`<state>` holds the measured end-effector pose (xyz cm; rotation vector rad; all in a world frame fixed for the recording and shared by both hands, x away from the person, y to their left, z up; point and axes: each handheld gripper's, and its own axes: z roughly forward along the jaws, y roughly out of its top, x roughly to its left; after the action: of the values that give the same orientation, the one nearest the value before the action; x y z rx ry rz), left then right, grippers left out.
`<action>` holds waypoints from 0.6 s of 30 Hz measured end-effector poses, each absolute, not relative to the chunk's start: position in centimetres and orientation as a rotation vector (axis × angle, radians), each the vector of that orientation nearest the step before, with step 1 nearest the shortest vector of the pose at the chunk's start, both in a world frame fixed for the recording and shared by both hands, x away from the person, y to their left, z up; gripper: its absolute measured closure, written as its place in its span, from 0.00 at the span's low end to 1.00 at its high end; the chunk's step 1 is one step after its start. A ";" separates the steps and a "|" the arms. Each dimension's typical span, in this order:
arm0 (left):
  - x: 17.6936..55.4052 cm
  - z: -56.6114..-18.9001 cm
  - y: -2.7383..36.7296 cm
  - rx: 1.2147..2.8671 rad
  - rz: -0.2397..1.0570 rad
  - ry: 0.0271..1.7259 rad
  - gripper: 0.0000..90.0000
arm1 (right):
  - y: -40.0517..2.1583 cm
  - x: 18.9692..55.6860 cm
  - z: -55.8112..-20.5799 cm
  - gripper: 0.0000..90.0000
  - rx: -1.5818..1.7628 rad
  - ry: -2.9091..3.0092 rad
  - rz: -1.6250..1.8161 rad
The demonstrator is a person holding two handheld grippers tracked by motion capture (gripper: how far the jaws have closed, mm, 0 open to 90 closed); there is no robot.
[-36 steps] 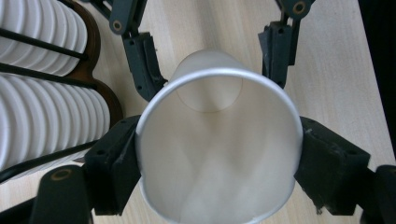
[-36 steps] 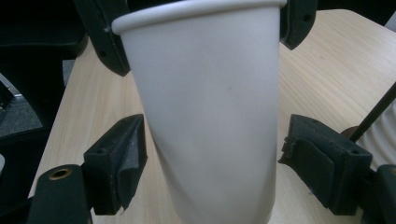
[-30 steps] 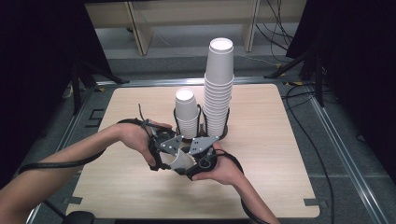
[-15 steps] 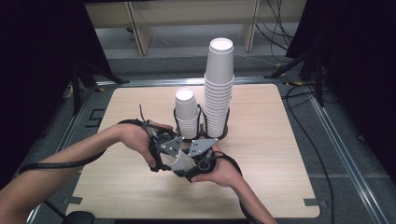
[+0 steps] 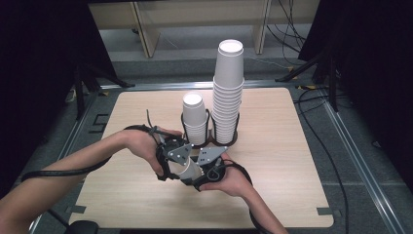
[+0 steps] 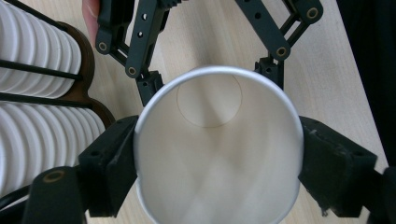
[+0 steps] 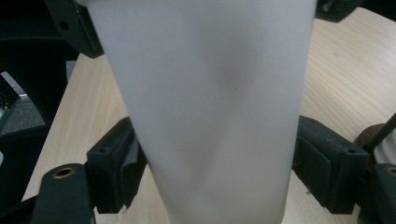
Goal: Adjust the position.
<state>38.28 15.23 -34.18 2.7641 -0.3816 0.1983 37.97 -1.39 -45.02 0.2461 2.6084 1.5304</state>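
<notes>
Both grippers clamp one white paper cup (image 5: 187, 169) at table front-centre: left gripper (image 6: 217, 154) at the rim, jaws just eased wider; right gripper (image 7: 215, 158) on the wall, jaws just tightened. Just behind: cup rack (image 5: 235, 138), short stack (image 5: 195, 119), tall stack (image 5: 229, 90).

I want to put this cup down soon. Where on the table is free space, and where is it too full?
Free: the wide strip of table right of the tall cup stack, and the near-left corner beside the left gripper. Crowded: the middle, where both grippers meet around the paper cup just before the holder and the short stack.
</notes>
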 end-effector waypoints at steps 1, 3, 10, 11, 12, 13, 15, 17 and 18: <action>38.3 -34.2 15.3 2.764 0.195 -0.395 0.18 | -1.4 37.9 -45.0 0.26 0.233 2.604 1.525; 38.3 -34.4 15.4 2.752 0.201 -0.405 0.14 | -1.3 37.8 -45.1 0.25 0.225 2.603 1.522; 37.9 -33.8 16.0 2.655 0.290 -0.377 0.01 | -1.8 37.6 -45.5 0.25 0.251 2.595 1.532; 37.9 -33.8 16.0 2.655 0.290 -0.377 0.01 | -1.8 37.6 -45.5 0.25 0.251 2.595 1.532; 37.8 -33.8 16.2 2.623 0.309 -0.342 0.01 | -2.0 37.6 -45.4 0.25 0.264 2.583 1.537; 37.8 -33.8 16.2 2.623 0.309 -0.342 0.00 | -2.1 37.6 -45.4 0.25 0.271 2.577 1.539; 37.8 -33.4 17.0 2.595 0.343 -0.323 0.00 | -2.5 37.6 -45.5 0.25 0.296 2.564 1.546; 37.8 -33.3 17.2 2.586 0.353 -0.320 0.00 | -2.9 37.5 -45.6 0.25 0.317 2.555 1.556; 37.7 -33.3 17.7 2.550 0.354 -0.285 0.00 | -3.1 37.4 -45.7 0.25 0.332 2.549 1.558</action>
<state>37.72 17.74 -33.34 2.5500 -0.2846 0.3535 37.41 -3.12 -45.70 0.3316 2.5489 1.5578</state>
